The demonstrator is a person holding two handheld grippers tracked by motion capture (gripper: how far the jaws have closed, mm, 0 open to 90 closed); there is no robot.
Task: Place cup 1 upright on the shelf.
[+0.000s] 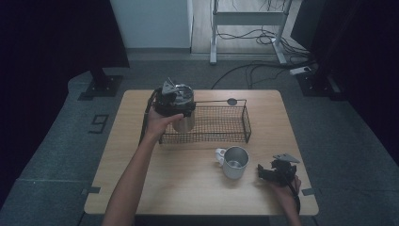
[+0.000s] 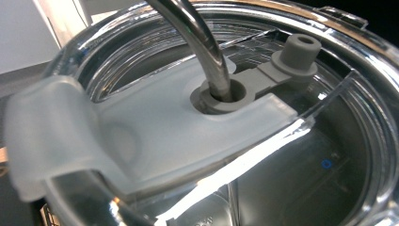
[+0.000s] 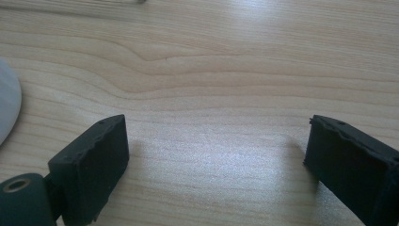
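We're looking down on a pale wooden table (image 1: 188, 188), and the left gripper (image 1: 175, 101) sits up at the far left corner of the black wire basket (image 1: 221, 125), right on top of a steel tumbler (image 1: 184, 121). That tumbler stands upright at the basket's left end, its body showing through the mesh, though we can't tell from here whether it rests on the basket floor or hangs just above it. Switch to the left gripper view and we're staring straight into the tumbler's clear lid (image 2: 339, 155), with a frosted flap (image 2: 94, 141) across it and a metal straw (image 2: 202, 42) curving up out of a grey grommet (image 2: 226, 96). The jaws themselves are out of sight here, so we can't say whether that gripper clamps the tumbler or merely sits on it. Over on the near right, the right gripper (image 1: 268, 173) rests low on the table, and in its own view its black pads (image 3: 94, 160) stand wide apart with bare wood between them, gripping nothing. Just beside it, to its left, a steel mug (image 1: 234, 162) with a white handle stands upright on the table, in front of the basket and apart from it.
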